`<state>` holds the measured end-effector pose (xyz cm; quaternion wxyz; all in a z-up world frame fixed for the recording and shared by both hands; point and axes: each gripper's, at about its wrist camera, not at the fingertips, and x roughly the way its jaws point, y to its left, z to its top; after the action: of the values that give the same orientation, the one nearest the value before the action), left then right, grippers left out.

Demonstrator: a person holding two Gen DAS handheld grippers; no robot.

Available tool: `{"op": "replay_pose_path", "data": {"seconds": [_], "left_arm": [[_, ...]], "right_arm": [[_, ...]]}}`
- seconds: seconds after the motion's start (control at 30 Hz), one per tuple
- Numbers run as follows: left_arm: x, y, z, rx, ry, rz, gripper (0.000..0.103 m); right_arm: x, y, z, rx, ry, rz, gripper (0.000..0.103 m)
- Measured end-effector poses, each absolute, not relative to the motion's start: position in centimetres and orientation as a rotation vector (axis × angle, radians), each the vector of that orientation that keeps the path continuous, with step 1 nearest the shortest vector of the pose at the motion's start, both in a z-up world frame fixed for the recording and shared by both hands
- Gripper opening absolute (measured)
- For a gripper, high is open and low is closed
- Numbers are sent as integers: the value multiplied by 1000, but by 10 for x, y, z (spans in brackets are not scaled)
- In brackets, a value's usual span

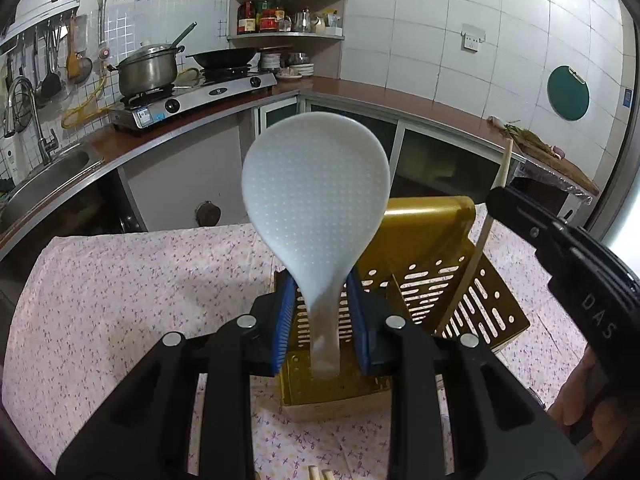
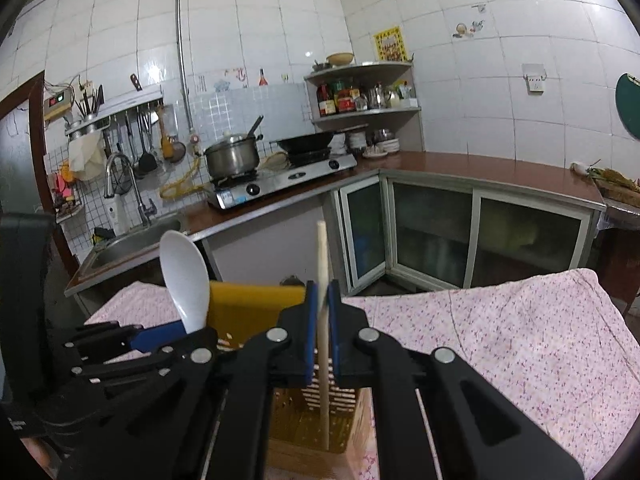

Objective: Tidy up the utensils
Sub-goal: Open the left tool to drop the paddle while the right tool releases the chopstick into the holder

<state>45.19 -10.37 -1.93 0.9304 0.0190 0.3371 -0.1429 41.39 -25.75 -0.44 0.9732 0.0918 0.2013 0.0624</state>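
Observation:
My left gripper (image 1: 320,312) is shut on the handle of a white rice paddle (image 1: 316,200), held upright over the left compartment of a gold slotted utensil holder (image 1: 460,300). My right gripper (image 2: 323,332) is shut on a wooden chopstick (image 2: 322,264), held upright with its lower end down in the right compartment of the holder (image 2: 248,304). The paddle (image 2: 186,276) and the left gripper (image 2: 160,338) show at the left of the right wrist view. The right gripper (image 1: 560,248) and chopstick (image 1: 502,168) show at the right of the left wrist view.
The holder stands on a table with a pink floral cloth (image 1: 120,300). More chopstick ends (image 1: 320,472) lie at the near edge. Behind are a kitchen counter (image 1: 360,92), a sink (image 1: 48,172) and a gas stove (image 1: 192,96) with pots.

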Motion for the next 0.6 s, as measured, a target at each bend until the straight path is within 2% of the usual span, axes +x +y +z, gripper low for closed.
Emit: {"op": "replay_pose_path", "data": {"seconds": [0.2, 0.27, 0.37, 0.43, 0.5, 0.53, 0.57, 0.6], "left_arm": [[445, -102, -21, 46, 699, -299, 26], [441, -101, -19, 41, 701, -311, 30], [431, -102, -13, 42, 697, -338, 51], [419, -101, -5, 55, 667, -315, 79], [408, -98, 3, 57, 646, -319, 88], [404, -96, 6, 55, 645, -317, 88], [398, -92, 10, 50, 649, -320, 88], [394, -89, 12, 49, 655, -322, 88]], "right_arm": [[414, -257, -10, 188, 446, 136, 7], [410, -257, -8, 191, 446, 150, 7], [401, -259, -3, 190, 440, 161, 7], [393, -262, 4, 200, 434, 166, 8], [383, -268, 10, 221, 438, 169, 9], [380, -270, 11, 224, 442, 167, 15], [372, -272, 13, 221, 449, 156, 30], [367, -273, 13, 214, 449, 147, 37]]}}
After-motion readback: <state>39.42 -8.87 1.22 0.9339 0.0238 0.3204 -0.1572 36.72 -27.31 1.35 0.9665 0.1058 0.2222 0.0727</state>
